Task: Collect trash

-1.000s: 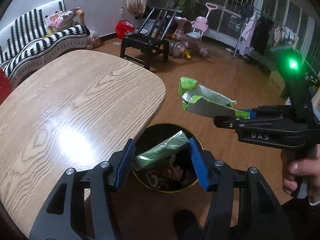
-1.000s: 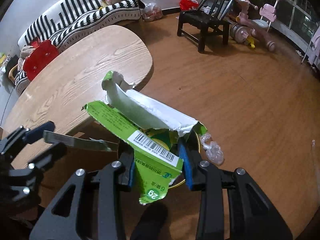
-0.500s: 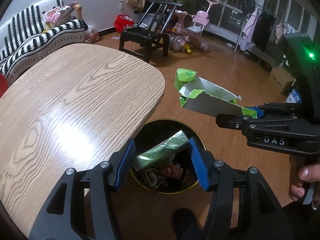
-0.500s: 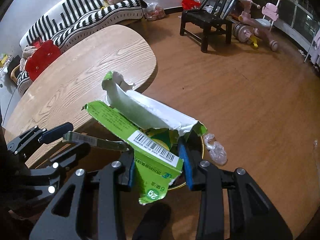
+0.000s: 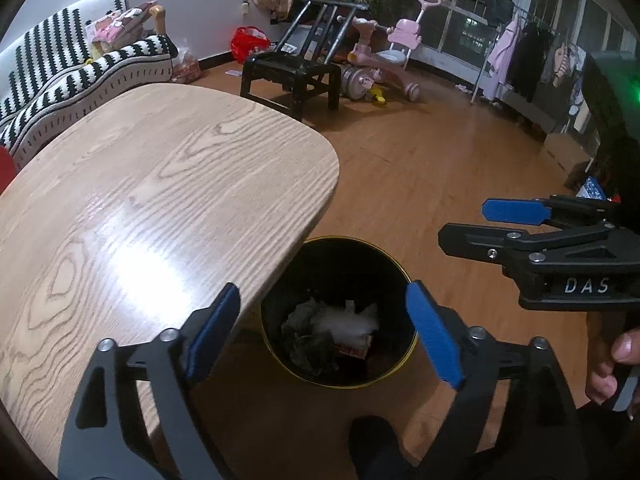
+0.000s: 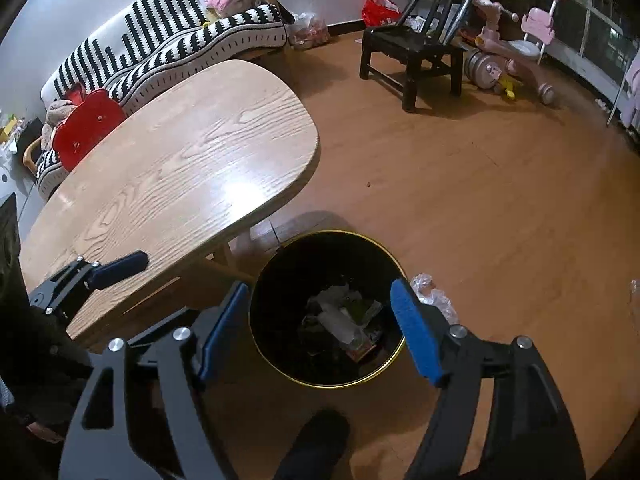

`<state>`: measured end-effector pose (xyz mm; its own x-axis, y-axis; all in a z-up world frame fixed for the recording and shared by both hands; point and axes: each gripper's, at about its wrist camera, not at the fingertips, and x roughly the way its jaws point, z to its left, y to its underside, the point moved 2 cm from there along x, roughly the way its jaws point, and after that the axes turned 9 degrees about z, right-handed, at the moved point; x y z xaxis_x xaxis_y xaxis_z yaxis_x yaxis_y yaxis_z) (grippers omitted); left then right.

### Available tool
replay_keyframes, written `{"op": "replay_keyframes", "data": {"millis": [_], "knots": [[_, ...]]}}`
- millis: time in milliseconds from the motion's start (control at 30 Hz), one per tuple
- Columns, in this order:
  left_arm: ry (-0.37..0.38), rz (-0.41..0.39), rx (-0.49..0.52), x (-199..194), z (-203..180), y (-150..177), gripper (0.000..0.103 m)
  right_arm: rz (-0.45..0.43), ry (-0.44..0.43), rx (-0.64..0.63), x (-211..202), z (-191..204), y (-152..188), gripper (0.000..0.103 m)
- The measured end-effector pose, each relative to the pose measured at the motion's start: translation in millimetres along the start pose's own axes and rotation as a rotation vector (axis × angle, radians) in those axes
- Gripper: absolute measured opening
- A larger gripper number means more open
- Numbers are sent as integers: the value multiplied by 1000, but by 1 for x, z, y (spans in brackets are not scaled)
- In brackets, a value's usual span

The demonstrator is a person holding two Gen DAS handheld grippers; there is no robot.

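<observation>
A round black trash bin with a gold rim (image 5: 394,268) stands on the floor beside the table corner; it also shows in the right wrist view (image 6: 276,364). Crumpled wrappers and paper (image 5: 332,330) lie at its bottom, also seen in the right wrist view (image 6: 344,320). My left gripper (image 5: 324,336) is open and empty above the bin. My right gripper (image 6: 316,332) is open and empty above the bin too; it also shows in the left wrist view (image 5: 488,224) at the right.
A wooden table (image 5: 152,200) lies to the left, its corner over the bin. A clear plastic scrap (image 6: 434,294) lies on the floor right of the bin. A black chair (image 5: 296,64), a pink tricycle (image 5: 384,64) and a striped sofa (image 6: 168,40) stand farther back.
Both grippers have opened. The green wrapper left my left gripper and the torn green-and-white carton left my right gripper; both now lie in the bin.
</observation>
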<state>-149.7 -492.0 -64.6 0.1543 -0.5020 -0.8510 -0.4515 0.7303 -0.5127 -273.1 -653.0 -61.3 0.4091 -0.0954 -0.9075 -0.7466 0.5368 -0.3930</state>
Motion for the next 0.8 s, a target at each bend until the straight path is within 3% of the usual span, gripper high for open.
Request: {"op": "replay_keyframes", "data": {"millis": [67,167,333,500,633,800], "knots": [[-14,-3,-1,-10,7,1,92,-24,-5,-1,-7,8,-5,81],[-62,-22,-22,-32,27,6,94,-74,10,-40,-20,31,-15,89],[-158,-62,-145,-82,98,30,96,-150,-24,-120,-35,93,-34,95],[-322,-62,-346,-143,198,82,96,-195,-113,-231,-39,183,-47,96],[-452,-88,-505,-195,271,139,96,-179,-181,-335,-24,266,-48,96],[-555,-105,-662,-245,329,203,96,-156,-199,-457,-2,352,-42,96]]}}
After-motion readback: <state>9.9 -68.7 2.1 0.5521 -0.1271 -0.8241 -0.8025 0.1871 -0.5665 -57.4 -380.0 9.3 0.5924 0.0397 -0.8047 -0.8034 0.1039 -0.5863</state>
